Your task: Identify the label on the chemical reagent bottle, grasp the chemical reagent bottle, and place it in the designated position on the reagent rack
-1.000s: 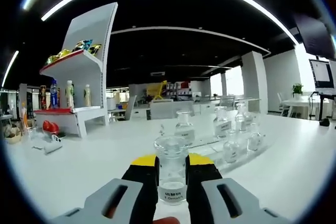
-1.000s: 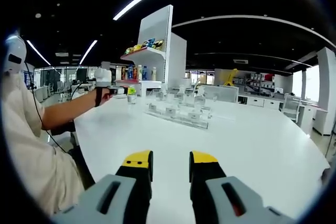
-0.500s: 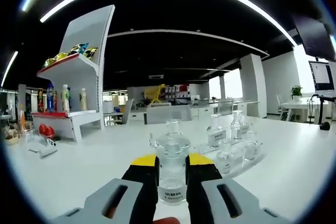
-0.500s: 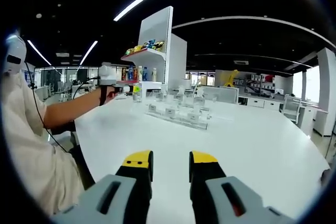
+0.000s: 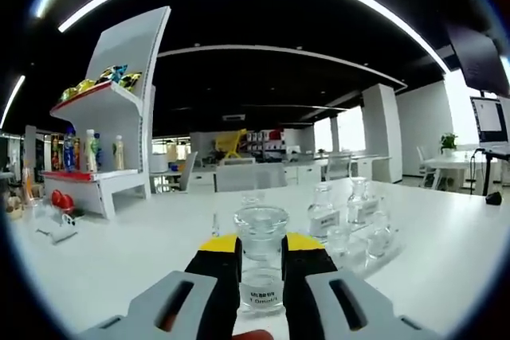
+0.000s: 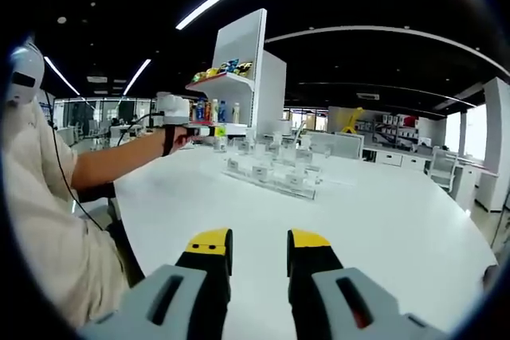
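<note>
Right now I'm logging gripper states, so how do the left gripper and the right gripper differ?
The left gripper is shut on a clear reagent bottle with a white label; the right gripper is open with nothing between its jaws. The left is raised toward the reagent rack; the right hangs over bare white table, back from the rack. Both have yellow-tipped black jaws.

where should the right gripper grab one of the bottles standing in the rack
Probably by the body, just below the narrow neck, coming in level from the open table side. The bottles stand upright in the clear rack, whose base hides their lower part, and each stopper on top looks loose and smooth. The right gripper is open and empty; the left gripper grips its bottle the same way.
</note>
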A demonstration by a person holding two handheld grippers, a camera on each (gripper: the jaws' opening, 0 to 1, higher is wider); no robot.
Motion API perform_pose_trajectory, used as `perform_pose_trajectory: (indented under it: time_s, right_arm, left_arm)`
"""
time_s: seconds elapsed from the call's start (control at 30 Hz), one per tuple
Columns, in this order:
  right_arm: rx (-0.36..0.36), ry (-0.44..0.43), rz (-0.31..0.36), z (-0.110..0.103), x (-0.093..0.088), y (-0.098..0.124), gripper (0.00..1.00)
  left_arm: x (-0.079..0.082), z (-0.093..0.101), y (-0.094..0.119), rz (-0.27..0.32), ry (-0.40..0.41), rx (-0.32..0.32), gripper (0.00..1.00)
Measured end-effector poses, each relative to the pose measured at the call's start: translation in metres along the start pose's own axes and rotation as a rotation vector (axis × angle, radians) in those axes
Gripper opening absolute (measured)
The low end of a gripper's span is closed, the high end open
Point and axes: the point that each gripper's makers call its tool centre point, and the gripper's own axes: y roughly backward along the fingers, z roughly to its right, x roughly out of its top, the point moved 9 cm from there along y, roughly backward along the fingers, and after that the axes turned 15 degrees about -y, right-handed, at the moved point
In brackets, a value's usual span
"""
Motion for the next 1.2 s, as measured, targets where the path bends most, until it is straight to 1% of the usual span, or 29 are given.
perform_pose_trajectory:
  time_s: [0.07, 0.13, 0.17, 0.3, 0.4, 0.6, 0.73, 0.87, 0.97, 1.2]
  right_arm:
    - [0.004, 0.004, -0.002, -0.001, 0.000, 0.000, 0.27]
    - [0.005, 0.007, -0.001, -0.001, 0.001, 0.001, 0.27]
    - [0.011, 0.000, 0.010, 0.000, 0.002, 0.001, 0.27]
    - [0.007, -0.002, 0.010, 0.004, 0.001, 0.002, 0.27]
    - [0.010, -0.006, 0.014, 0.007, -0.001, 0.003, 0.27]
    - [-0.003, -0.017, 0.030, 0.015, -0.003, 0.009, 0.27]
    - [-0.017, -0.023, 0.034, 0.020, -0.004, 0.012, 0.27]
    - [-0.018, -0.017, 0.033, 0.020, -0.002, 0.013, 0.27]
    - [-0.015, -0.014, 0.032, 0.019, -0.001, 0.013, 0.27]
    - [-0.015, -0.014, 0.029, 0.020, -0.002, 0.011, 0.27]
  left_arm:
    - [0.002, 0.000, -0.007, -0.002, 0.000, 0.001, 0.20]
    - [0.003, 0.000, -0.010, 0.001, 0.000, 0.006, 0.20]
    - [0.003, -0.001, -0.015, 0.005, 0.002, 0.014, 0.20]
    - [0.001, -0.005, -0.024, -0.002, 0.022, 0.036, 0.20]
    - [-0.001, -0.004, -0.029, 0.009, 0.048, 0.059, 0.20]
    - [-0.004, 0.002, -0.042, 0.010, 0.043, 0.094, 0.20]
    - [-0.010, 0.006, -0.047, 0.001, 0.083, 0.111, 0.20]
    - [-0.013, 0.009, -0.051, -0.001, 0.077, 0.126, 0.20]
    - [-0.012, 0.009, -0.051, 0.014, 0.081, 0.144, 0.20]
    - [-0.012, 0.010, -0.056, 0.033, 0.066, 0.154, 0.20]
